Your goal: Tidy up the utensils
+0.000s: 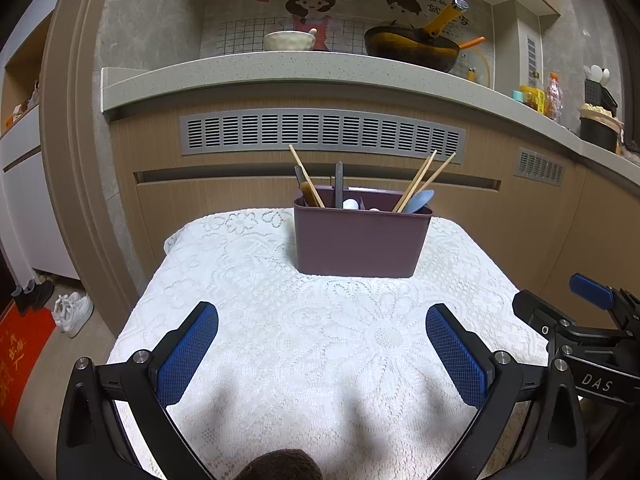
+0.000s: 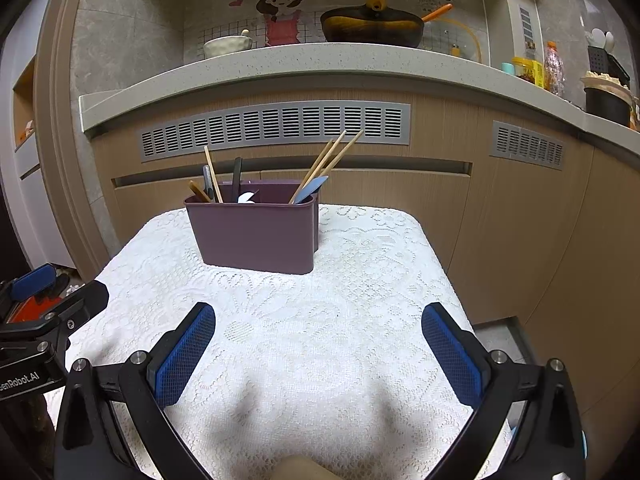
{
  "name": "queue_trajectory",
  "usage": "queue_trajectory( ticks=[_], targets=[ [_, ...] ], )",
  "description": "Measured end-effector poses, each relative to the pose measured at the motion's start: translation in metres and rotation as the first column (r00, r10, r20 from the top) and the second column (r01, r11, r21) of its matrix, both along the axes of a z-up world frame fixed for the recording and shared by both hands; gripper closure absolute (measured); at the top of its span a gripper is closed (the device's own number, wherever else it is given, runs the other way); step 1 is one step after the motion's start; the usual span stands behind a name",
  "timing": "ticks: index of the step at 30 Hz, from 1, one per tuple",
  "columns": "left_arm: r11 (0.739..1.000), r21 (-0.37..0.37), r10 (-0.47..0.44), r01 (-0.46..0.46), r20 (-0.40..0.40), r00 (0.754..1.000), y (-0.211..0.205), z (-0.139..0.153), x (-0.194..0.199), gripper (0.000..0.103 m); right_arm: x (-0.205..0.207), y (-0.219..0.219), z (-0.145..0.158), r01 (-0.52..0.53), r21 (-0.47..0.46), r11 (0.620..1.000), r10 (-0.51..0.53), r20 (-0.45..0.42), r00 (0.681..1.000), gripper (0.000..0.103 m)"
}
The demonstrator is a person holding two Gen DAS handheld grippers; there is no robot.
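Note:
A purple utensil holder stands at the far side of a small table covered with a white lace cloth. It holds wooden chopsticks, a blue spoon, dark-handled utensils and white spoons. My left gripper is open and empty above the cloth, well short of the holder. In the right wrist view the holder stands ahead to the left with chopsticks and the blue spoon. My right gripper is open and empty. Each gripper shows at the other view's edge.
Behind the table runs a wooden cabinet with vent grilles under a speckled counter. On the counter are a white bowl, a black pan with yellow handle, bottles and a black pot. White shoes lie on the floor left.

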State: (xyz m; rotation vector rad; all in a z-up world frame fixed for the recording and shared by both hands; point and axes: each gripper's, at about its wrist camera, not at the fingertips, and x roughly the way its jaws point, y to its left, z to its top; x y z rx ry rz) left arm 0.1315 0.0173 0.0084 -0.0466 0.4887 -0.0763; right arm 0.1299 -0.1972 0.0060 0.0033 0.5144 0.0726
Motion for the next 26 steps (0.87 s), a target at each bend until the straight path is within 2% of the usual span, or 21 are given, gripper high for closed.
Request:
queue_trajectory(
  ticks=[26],
  targets=[
    [0.999, 0.034, -0.005, 0.005, 0.006, 1.000, 0.0004, -0.0015, 0.0022, 0.000, -0.0025, -0.0032, 0.0051, -0.018, 0.013, 1.000, 0.018, 0.018, 1.000, 0.001]
  ],
)
